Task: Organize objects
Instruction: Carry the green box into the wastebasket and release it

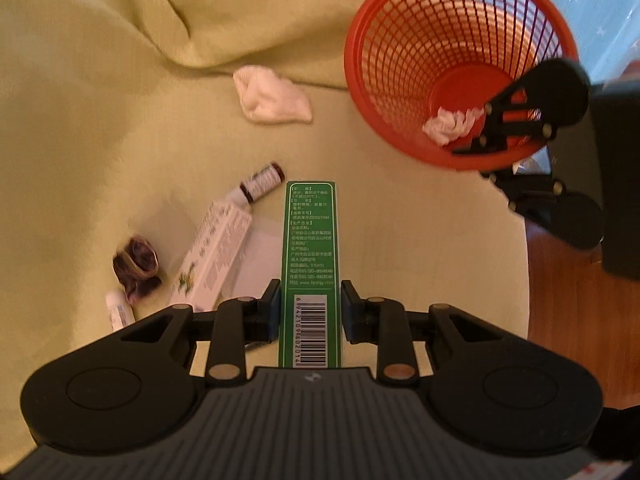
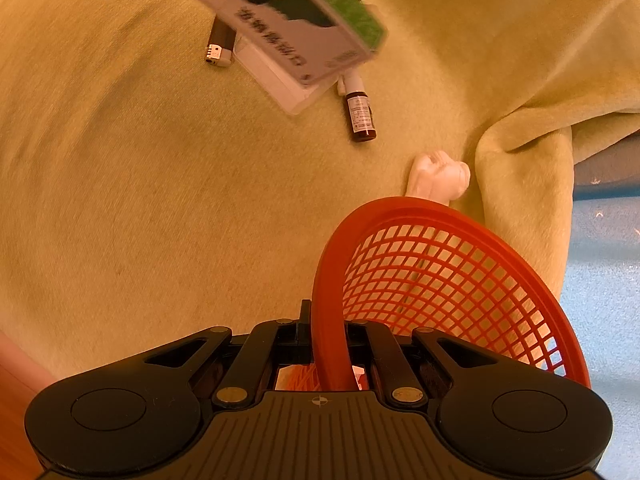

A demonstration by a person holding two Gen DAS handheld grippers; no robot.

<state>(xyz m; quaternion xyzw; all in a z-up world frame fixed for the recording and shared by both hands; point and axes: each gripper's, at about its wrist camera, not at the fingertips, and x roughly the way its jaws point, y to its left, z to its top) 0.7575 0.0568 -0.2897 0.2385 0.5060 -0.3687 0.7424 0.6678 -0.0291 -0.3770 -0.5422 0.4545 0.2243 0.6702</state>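
1. The left gripper (image 1: 310,312) holds a long green box (image 1: 311,272). Its two jaws press on the sides of the box, near the end with the barcode.
2. The green box is up off the yellow-green cloth (image 1: 100,120) that covers the table. It points toward the red basket (image 1: 400,128).
3. The right gripper (image 2: 326,344) holds the red basket by its rim. One jaw is outside the rim and one jaw is inside, and they pinch it tight.
4. The red basket is tipped, so its open mouth faces the green box. It sits at the edge of the cloth, with the blue floor behind it.
5. A crumpled white tissue (image 1: 450,124) lies inside the red basket, down near the bottom.
6. Another white wad (image 1: 272,96) lies on the cloth just beside the red basket, near a big fold in the cloth.
7. A small brown bottle (image 1: 262,182) lies on its side on the cloth, farther from the basket than the white wad.
8. A white tube box (image 1: 216,248) lies next to the brown bottle, on the side away from the basket.
9. A dark purple scrunched thing (image 1: 136,264) and a small white stick (image 1: 118,310) lie past the white box, far from the basket.
10. A lighter (image 2: 219,46) also lies on the cloth, far from the basket, seen from the right wrist.
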